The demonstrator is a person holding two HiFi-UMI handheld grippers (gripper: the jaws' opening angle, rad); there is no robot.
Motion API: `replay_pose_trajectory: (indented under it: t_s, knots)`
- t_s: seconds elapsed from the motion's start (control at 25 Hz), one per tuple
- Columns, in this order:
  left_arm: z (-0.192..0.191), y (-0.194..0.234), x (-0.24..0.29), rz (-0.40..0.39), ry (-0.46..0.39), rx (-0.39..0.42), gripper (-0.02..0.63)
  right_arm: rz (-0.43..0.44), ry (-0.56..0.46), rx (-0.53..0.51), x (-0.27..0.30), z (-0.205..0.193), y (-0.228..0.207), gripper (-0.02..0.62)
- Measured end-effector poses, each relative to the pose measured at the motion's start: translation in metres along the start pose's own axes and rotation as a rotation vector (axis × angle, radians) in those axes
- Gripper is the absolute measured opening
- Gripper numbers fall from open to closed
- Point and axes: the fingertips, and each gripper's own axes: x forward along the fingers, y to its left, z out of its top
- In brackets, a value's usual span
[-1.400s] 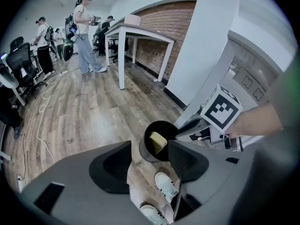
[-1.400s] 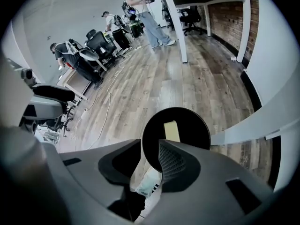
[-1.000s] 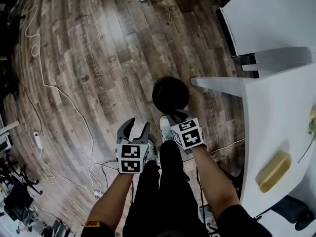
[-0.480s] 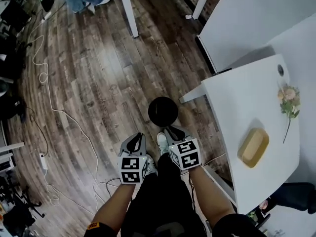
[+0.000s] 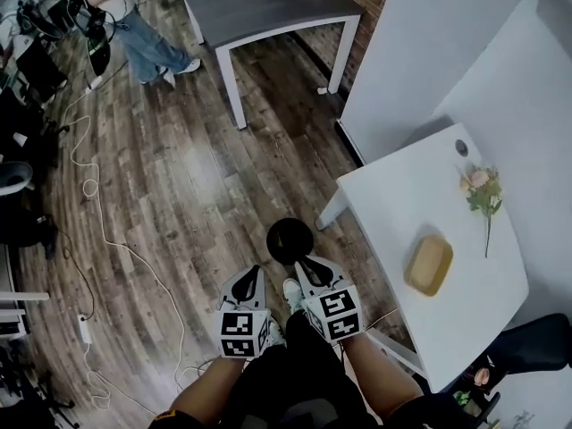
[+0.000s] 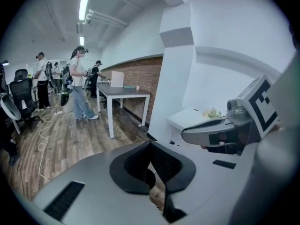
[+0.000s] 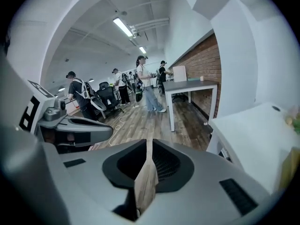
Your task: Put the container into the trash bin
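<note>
The container (image 5: 428,264), a tan rounded box, lies on the white table (image 5: 393,204) at the right, untouched. The trash bin (image 5: 290,239), black and round, stands on the wooden floor by the table's corner. Both grippers hang side by side over my legs, just short of the bin. My left gripper (image 5: 253,273) (image 6: 150,165) is shut and holds nothing. The jaws of my right gripper (image 5: 305,263) (image 7: 147,168) are closing, with a thin gap left and only floor showing through it. The right gripper view shows neither bin nor container.
A sprig of flowers (image 5: 483,191) lies on the white table beyond the container. A grey table (image 5: 268,7) stands further off, with a person's legs (image 5: 147,47) beside it. A white cable (image 5: 98,222) snakes over the floor at left. Several people stand in the room (image 7: 145,81).
Both grippers have risen and now sit higher above the floor. The left jaws went from wide open to shut; the right ones narrowed. The head view pulled back, so the bin looks smaller.
</note>
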Motion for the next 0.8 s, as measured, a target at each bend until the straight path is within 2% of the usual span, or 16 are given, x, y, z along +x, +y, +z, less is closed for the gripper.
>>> replay_pose_trajectory:
  t_s: [0.48, 0.8]
  knots:
    - [0.046, -0.026, -0.048, -0.025, -0.089, 0.059, 0.008, -0.036, -0.055, -0.023, -0.056, 0.025, 0.019, 0.052]
    - [0.069, -0.077, -0.047, -0.133, -0.126, 0.127, 0.009, -0.156, -0.100, 0.019, -0.102, 0.027, -0.013, 0.054]
